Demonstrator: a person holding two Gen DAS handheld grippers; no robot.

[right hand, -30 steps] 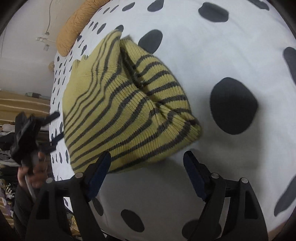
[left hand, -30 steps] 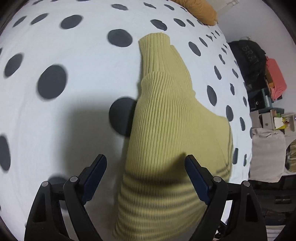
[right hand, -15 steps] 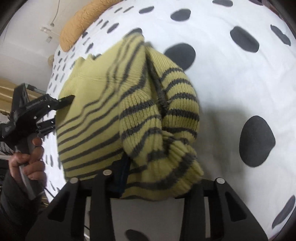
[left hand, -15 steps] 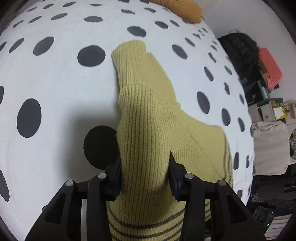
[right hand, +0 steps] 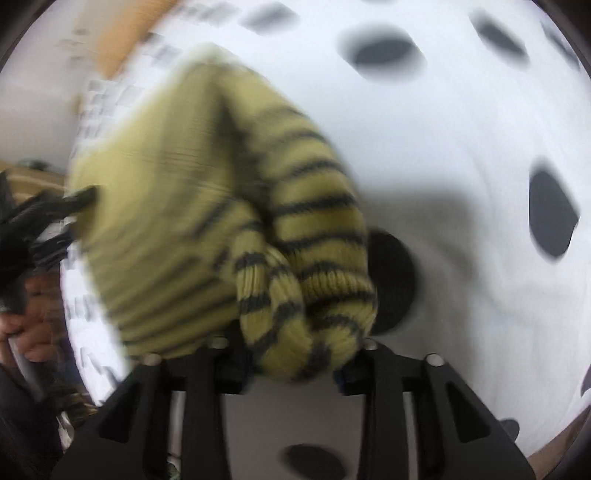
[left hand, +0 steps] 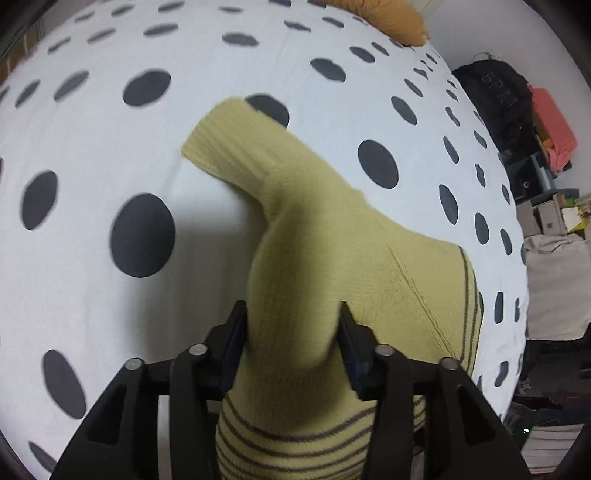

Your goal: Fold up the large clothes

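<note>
A yellow-green knit sweater [left hand: 332, 229] with dark stripes lies on a white bed cover [left hand: 92, 147] with black dots. My left gripper [left hand: 291, 310] pinches a raised fold of its plain upper part. The jaws are opening slightly, but the knit still fills the gap against both pads. The sleeve cuff [left hand: 229, 144] trails away up the bed. In the blurred right wrist view my right gripper [right hand: 299, 343] holds a bunched striped part of the sweater [right hand: 166, 203]. Its jaws are also opening, with cloth between them. The left gripper [right hand: 55, 206] shows at the sweater's far edge.
An orange pillow [left hand: 384, 18] lies at the head of the bed. Past the bed's right edge stand a black bag [left hand: 495, 92], a coral item [left hand: 554, 122], boxes and a beige bundle [left hand: 554, 284]. A hand [right hand: 26, 332] holds the left tool.
Both grippers went from wide open over the flat sweater to closed on it. Each has lifted a fold and dragged the cloth, and the right view is now motion-blurred.
</note>
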